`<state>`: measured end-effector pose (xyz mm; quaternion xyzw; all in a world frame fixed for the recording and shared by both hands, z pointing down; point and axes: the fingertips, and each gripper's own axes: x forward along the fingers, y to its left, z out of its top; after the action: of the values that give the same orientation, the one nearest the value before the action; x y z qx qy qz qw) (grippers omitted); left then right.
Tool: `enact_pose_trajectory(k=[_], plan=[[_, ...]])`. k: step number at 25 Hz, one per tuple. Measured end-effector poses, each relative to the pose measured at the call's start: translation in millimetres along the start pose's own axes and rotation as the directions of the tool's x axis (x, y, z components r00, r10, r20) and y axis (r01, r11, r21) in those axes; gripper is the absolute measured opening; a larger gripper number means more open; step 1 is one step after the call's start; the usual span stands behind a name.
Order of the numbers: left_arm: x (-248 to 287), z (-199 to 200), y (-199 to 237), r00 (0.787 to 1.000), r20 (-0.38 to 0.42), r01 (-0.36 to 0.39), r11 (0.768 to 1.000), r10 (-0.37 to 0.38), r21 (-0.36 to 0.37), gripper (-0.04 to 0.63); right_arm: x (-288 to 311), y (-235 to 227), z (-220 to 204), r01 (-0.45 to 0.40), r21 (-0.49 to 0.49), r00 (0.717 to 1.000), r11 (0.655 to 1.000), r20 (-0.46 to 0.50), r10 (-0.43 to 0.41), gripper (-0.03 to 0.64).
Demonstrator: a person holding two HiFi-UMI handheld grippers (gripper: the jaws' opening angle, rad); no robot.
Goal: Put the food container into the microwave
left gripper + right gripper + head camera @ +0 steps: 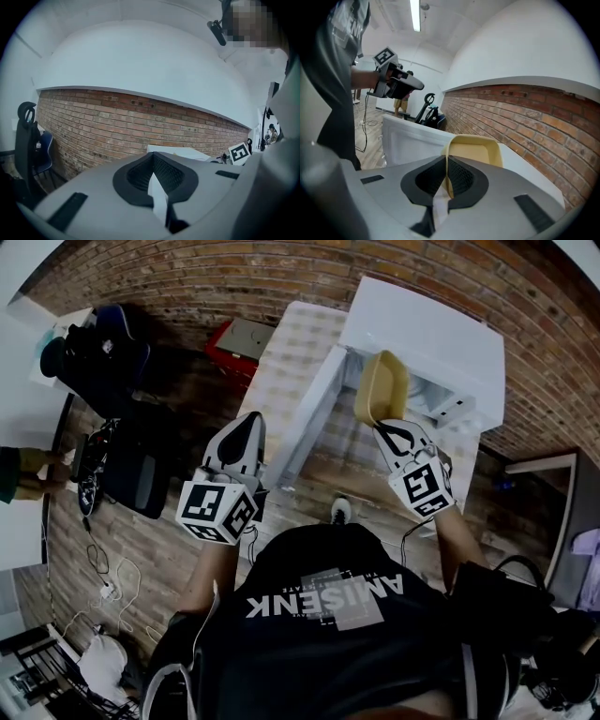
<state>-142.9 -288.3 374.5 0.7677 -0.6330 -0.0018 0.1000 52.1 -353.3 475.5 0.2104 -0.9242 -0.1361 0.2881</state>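
A tan, shallow food container (381, 388) hangs on edge in front of the white microwave (433, 334), whose door (306, 424) stands open to the left. My right gripper (385, 428) is shut on the container's rim. In the right gripper view the container (476, 147) stands up between the pads of the right gripper (447, 169), with the microwave (410, 138) behind it. My left gripper (250, 420) hovers left of the door, shut with nothing in it. The left gripper (153, 161) faces a brick wall in its own view.
The microwave sits on a table with a checkered cloth (292, 357). A red box (239, 338) lies beyond the table's left edge. A dark chair with bags (98, 352) and another person's hand (33, 474) are at the left. Cables (103, 577) trail on the floor.
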Motion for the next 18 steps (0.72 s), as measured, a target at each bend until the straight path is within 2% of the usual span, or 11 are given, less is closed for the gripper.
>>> enact_pose_trajectory(k=[7, 18], plan=[[8.7, -6.0, -8.1, 0.999, -0.009, -0.033, 0.999, 0.033, -0.011, 0.011, 19.3, 22.5, -35.3, -0.122, -0.067, 0.991, 0.990, -0.071, 0.117, 0.046], [5.9, -22.8, -9.2, 0.993, -0.021, -0.113, 0.993, 0.113, -0.019, 0.011, 49.5, 38.1, -71.4, -0.259, -0.146, 0.961, 0.955, -0.136, 0.240, 0.046]])
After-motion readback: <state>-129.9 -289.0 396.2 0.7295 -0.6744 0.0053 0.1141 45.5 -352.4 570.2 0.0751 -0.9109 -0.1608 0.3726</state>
